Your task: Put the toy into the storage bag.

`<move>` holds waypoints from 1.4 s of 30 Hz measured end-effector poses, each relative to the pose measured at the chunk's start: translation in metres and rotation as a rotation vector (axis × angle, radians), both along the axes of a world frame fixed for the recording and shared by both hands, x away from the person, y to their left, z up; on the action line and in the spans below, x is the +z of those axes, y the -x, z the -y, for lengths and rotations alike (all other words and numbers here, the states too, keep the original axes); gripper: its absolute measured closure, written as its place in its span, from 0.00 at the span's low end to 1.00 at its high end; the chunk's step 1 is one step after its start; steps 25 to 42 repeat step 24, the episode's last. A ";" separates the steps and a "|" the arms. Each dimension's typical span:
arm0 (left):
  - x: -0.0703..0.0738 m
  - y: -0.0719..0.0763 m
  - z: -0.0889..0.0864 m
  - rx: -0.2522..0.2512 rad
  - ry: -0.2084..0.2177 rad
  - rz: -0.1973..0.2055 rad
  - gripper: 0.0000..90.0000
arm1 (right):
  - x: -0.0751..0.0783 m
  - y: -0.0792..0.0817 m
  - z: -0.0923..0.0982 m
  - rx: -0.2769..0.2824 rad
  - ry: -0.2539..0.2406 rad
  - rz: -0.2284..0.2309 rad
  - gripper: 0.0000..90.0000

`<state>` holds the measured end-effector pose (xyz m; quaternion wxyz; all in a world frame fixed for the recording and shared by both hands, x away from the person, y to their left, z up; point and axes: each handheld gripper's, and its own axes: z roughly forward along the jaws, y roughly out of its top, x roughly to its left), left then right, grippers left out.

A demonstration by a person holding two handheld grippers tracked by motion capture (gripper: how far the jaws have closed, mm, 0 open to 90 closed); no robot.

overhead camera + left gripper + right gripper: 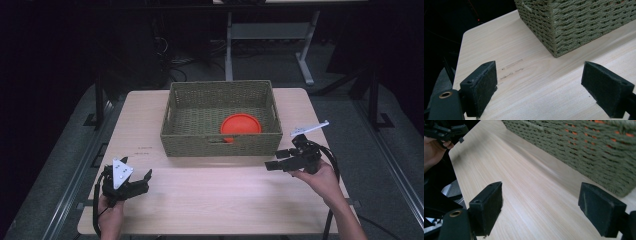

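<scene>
Hovering over the table (215, 195), the left hand-held gripper (136, 175) and right hand-held gripper (274, 159) both gape empty; ahead between them stands the basket (220, 145) holding an orange plate (240, 123).

I see a pale wooden table (215, 195), its grain running lengthwise, with two faint dark marks (511, 65) printed near its left edge. Beyond its far edge I make out the white metal frame of a second table (270, 32) and a tangle of dark cables (175, 62) on the grey floor (345, 115). The surroundings are dark.
</scene>
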<state>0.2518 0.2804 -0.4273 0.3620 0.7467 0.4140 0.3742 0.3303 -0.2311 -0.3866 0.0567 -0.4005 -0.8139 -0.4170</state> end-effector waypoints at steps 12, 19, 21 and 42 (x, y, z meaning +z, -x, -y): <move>-0.001 0.000 0.001 -0.001 0.002 0.001 0.14 | -0.014 0.014 0.017 -0.030 0.011 -0.010 0.21; 0.000 0.000 0.001 -0.004 -0.001 -0.001 0.14 | -0.026 0.029 0.023 -0.049 0.006 0.013 0.21; 0.000 0.000 0.001 -0.003 -0.001 -0.001 0.14 | -0.028 0.038 0.025 -0.044 -0.021 0.046 0.21; -0.001 -0.001 0.002 -0.007 0.001 0.001 0.14 | -0.039 0.059 0.029 -0.046 -0.049 0.098 0.21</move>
